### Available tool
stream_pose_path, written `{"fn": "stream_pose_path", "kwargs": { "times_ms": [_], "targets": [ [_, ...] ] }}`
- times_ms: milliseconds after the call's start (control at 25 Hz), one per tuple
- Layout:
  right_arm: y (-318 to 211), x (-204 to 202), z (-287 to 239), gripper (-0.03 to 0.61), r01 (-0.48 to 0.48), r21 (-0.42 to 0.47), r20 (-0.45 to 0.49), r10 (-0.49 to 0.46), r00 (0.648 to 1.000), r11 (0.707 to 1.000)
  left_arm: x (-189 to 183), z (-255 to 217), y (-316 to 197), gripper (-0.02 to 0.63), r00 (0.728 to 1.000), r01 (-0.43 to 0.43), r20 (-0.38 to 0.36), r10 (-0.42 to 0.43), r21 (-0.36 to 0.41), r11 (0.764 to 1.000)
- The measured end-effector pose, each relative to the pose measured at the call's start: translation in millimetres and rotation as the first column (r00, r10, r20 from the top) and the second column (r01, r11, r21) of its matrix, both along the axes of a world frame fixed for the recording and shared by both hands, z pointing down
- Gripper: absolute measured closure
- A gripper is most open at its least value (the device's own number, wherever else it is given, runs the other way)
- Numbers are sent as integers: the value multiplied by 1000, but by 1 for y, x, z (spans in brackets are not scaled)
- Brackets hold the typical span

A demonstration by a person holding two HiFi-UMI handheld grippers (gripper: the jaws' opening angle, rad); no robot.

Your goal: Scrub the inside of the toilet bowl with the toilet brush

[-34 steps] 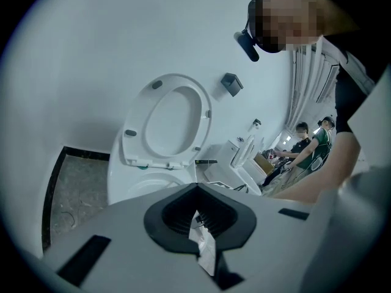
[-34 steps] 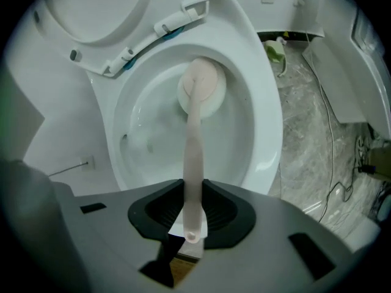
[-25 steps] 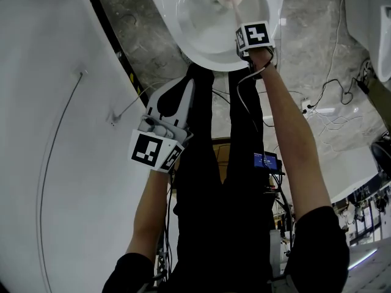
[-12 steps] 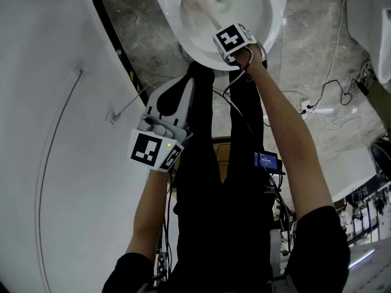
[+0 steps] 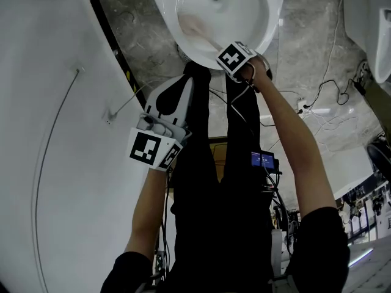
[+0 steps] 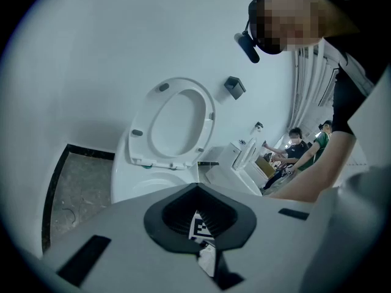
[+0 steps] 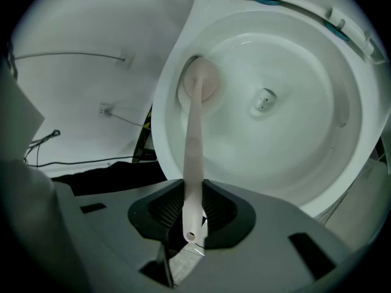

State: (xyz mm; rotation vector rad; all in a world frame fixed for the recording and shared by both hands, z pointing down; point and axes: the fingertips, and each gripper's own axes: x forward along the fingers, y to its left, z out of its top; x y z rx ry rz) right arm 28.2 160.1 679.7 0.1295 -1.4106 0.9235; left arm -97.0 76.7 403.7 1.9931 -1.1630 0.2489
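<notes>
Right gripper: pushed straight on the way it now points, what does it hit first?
The right gripper would likely meet the inner wall of the bowl, where the head of the brush it grips seems to rest; depth is unclear.

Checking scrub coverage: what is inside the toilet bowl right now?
The toilet brush, clamped in the right gripper, presses its head against the left inner wall of the toilet bowl; a small hole sits mid-bowl. The wall under the head is covered.
</notes>
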Motion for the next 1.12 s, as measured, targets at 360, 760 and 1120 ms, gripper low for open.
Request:
{"fn": "stream_pose_path", "kwargs": {
  "times_ms": [360,760,1120],
  "targets": [
    [20,49,-4,477,193,-22,-40,-194,980,981,10,-2,-2,604,1000,1,-7,0,10,1000],
    [11,126,-13,477,364,-76,-129,-371,919,928,12,-2,-1,604,1000,6,1,-6,7,1000],
    [-13,152,-11,477,385,-59,-211,-389,897,921,19,-4,-2,604,1000,-2,0,2,9,1000]
  ]
}}
